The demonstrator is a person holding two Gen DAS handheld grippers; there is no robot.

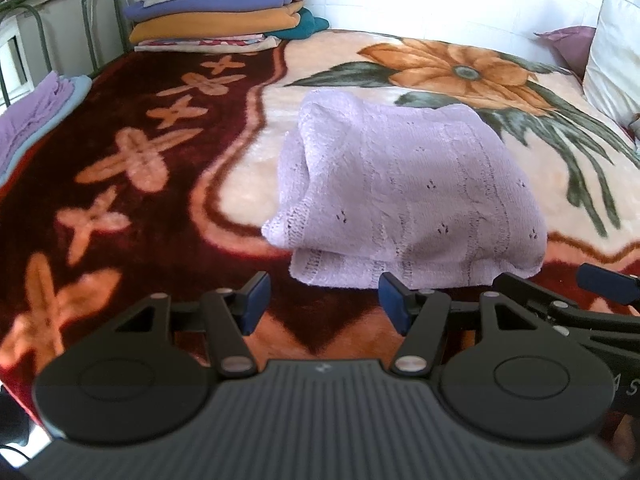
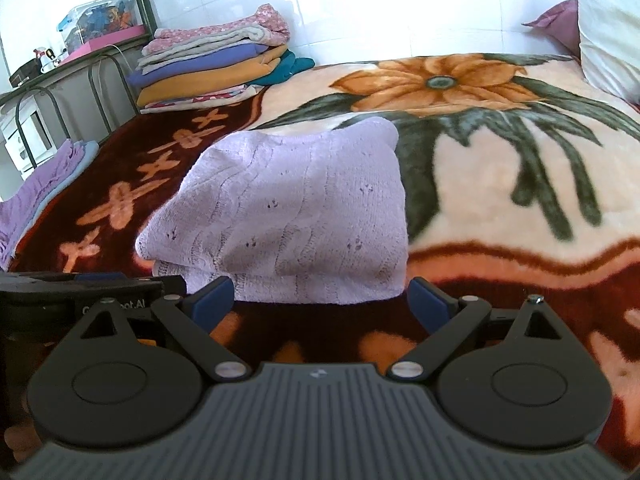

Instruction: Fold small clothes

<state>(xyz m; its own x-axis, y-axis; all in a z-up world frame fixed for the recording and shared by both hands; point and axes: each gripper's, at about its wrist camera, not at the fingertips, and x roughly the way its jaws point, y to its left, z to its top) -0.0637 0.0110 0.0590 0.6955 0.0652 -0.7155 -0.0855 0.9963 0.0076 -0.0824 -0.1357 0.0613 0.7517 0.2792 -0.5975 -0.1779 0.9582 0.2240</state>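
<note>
A lilac knitted garment (image 1: pixel 408 196) lies folded in layers on the flowered bed blanket (image 1: pixel 160 240). It also shows in the right wrist view (image 2: pixel 288 208). My left gripper (image 1: pixel 324 304) is open and empty, just short of the garment's near edge. My right gripper (image 2: pixel 320 304) is open and empty, also just in front of that near edge. The right gripper's blue fingertips (image 1: pixel 608 280) show at the right edge of the left wrist view. The left gripper's body (image 2: pixel 80 292) shows at the left of the right wrist view.
A stack of folded blankets (image 1: pixel 220 8) sits at the far left corner of the bed. A small pile of folded purple and blue clothes (image 1: pixel 32 120) lies at the left edge. Pillows (image 1: pixel 612 56) stand at the far right. A metal bed rail (image 1: pixel 48 28) runs along the left.
</note>
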